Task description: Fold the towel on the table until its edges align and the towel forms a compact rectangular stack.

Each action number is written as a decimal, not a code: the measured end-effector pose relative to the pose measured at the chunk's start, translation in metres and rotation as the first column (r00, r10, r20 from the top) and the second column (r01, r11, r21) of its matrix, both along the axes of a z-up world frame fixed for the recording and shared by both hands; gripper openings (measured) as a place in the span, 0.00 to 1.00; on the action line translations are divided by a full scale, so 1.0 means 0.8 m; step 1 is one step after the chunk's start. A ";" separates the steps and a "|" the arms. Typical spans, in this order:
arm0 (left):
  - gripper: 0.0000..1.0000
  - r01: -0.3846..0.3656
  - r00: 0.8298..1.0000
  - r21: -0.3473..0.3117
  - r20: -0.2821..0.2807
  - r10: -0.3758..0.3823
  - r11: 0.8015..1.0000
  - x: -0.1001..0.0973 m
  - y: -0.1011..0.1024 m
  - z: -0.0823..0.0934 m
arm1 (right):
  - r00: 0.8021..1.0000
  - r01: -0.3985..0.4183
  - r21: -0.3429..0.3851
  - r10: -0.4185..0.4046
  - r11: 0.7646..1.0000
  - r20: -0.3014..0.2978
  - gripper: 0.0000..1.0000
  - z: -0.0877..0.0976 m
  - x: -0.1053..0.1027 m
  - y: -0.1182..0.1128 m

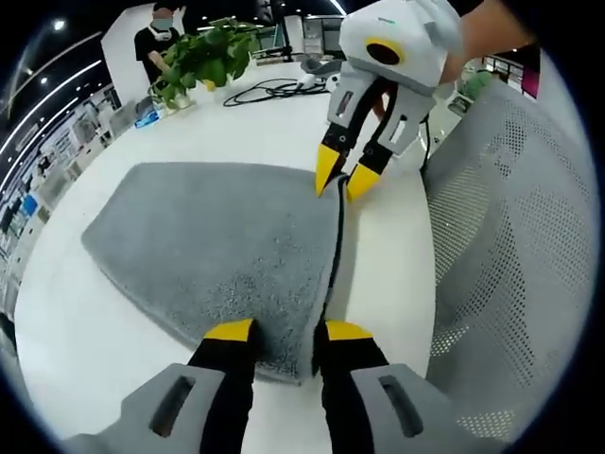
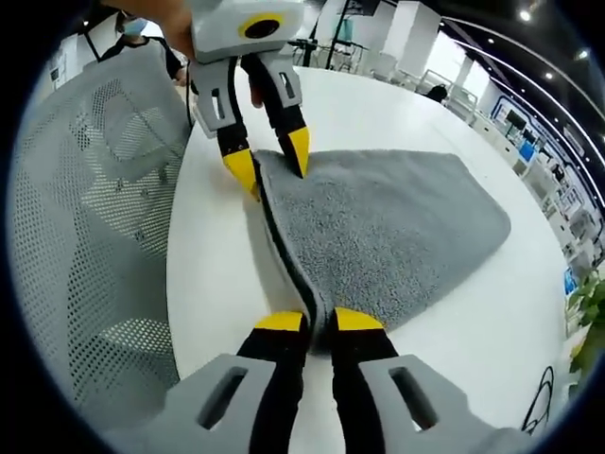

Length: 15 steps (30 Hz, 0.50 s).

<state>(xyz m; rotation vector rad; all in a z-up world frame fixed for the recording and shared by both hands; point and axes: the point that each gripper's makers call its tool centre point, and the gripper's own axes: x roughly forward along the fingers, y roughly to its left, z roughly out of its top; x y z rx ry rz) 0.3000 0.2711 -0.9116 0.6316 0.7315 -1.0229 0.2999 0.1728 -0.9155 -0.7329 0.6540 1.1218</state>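
Grey towel (image 1: 213, 251) lying folded on the white counter (image 1: 85, 350), its doubled edge running along the side nearest the mesh chair (image 1: 515, 236). The left gripper (image 1: 288, 333) pinches one corner of that edge at 6 o'clock in the left gripper view; the right gripper (image 1: 345, 178) appears narrowed onto the other corner at 1 o'clock — whether it truly grips is hard to tell. In the right gripper view its jaws close on the towel's edge at 6 o'clock. Lift both corners together, keep the edge taut, and carry it squarely across. A potted plant (image 1: 198, 59) stands well apart — beside cables (image 1: 269, 91).
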 end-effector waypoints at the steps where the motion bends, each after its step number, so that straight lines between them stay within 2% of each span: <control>1: 0.20 -0.020 1.000 0.016 0.008 0.020 1.000 0.003 0.002 0.000 | 0.999 0.031 0.024 -0.030 0.999 -0.038 0.06 0.000 -0.003 0.001; 4: 0.15 -0.070 0.998 0.049 -0.003 0.070 0.996 0.007 0.000 -0.001 | 0.996 0.046 0.029 -0.044 0.999 -0.081 0.05 0.003 -0.009 0.001; 7: 0.13 -0.102 0.992 0.031 -0.075 0.104 0.994 -0.003 -0.001 0.001 | 0.993 0.028 0.023 -0.026 0.999 -0.117 0.05 0.002 -0.022 -0.002; 9: 0.12 -0.114 0.986 0.015 -0.121 0.116 0.993 -0.009 -0.001 0.000 | 0.989 0.037 0.038 -0.031 0.999 -0.145 0.05 0.001 -0.028 -0.003; 15: 0.12 -0.108 0.979 0.019 -0.171 0.110 0.994 -0.030 -0.004 0.000 | 0.986 0.024 0.046 -0.016 0.999 -0.164 0.05 0.001 -0.047 -0.006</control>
